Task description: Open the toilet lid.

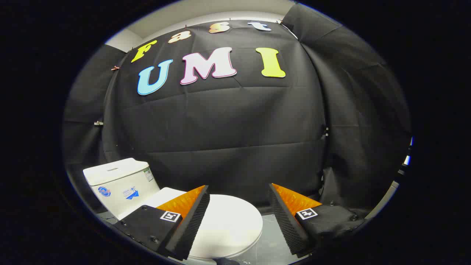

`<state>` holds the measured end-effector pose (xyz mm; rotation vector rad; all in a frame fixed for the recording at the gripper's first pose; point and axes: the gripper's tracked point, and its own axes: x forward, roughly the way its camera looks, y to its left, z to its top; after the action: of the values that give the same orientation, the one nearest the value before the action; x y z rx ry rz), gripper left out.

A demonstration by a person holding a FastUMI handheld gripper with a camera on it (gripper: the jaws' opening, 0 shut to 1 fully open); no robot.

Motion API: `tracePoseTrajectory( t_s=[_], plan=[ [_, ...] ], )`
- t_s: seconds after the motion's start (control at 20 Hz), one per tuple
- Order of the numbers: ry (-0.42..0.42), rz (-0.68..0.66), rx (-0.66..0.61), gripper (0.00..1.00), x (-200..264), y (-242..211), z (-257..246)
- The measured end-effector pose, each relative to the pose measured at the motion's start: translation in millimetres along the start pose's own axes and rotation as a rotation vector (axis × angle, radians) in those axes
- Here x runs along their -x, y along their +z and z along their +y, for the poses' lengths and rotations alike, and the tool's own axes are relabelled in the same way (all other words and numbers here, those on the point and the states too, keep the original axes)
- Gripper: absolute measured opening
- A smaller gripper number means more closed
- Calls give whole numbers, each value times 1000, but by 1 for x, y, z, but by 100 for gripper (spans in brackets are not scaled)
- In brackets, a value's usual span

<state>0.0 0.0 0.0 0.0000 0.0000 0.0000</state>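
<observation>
A white toilet stands low ahead of me, its lid [228, 226] lying flat and closed over the bowl. Its white tank [119, 182] sits behind and to the left of my left finger. My gripper [238, 195] hovers above the lid, open, with a wide gap between the fingers and nothing held. The left finger [189, 217] covers part of the lid's left side. The right finger [287, 215] hangs past the lid's right edge, over the floor.
The black cloth wall [235, 140] hangs close behind the toilet and wraps around to the right. A strip of grey floor [270, 239] shows to the right of the bowl, between the fingers.
</observation>
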Motion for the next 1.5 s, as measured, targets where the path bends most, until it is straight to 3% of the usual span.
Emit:
tracePoseTrajectory(
  t_s=[1.5],
  plan=[
    [8, 7, 1, 98, 1, -8, 5]
  ],
)
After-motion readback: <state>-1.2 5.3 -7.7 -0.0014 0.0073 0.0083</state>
